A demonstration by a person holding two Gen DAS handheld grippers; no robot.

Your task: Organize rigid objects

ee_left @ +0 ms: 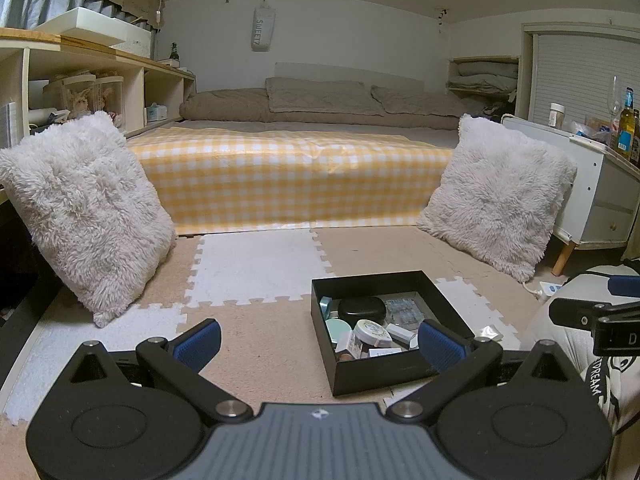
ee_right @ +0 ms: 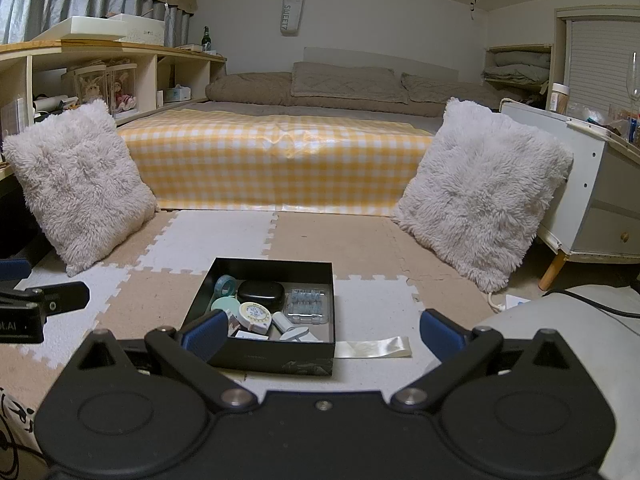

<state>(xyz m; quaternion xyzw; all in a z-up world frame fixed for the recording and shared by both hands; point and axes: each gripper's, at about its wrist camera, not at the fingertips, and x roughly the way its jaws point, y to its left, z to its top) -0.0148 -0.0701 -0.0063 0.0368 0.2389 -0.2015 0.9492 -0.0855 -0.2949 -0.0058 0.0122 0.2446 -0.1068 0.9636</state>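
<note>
low floor views, facing bed [ee_left: 292,168], sharing box [ee_right: 276,354]

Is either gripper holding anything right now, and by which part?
Nothing held: left gripper and right gripper are both open, short of the box.

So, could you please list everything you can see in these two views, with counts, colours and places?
Square cardboard box: one, black, open, on the foam floor mats, holding small items.
Oval glossy case: one, black, inside box, toward the back.
Clear plastic blister pack: one, transparent, inside box, right side.
Round dial-printed tin: one, white, inside box, centre.
Tape roll: one, teal, inside box, back left corner.
Shiny flat strip: one, pale, on mat right of box.
Fluffy square cushions: two, white, leaning either side of the bed.
Left gripper: open.
Right gripper: open.
</note>
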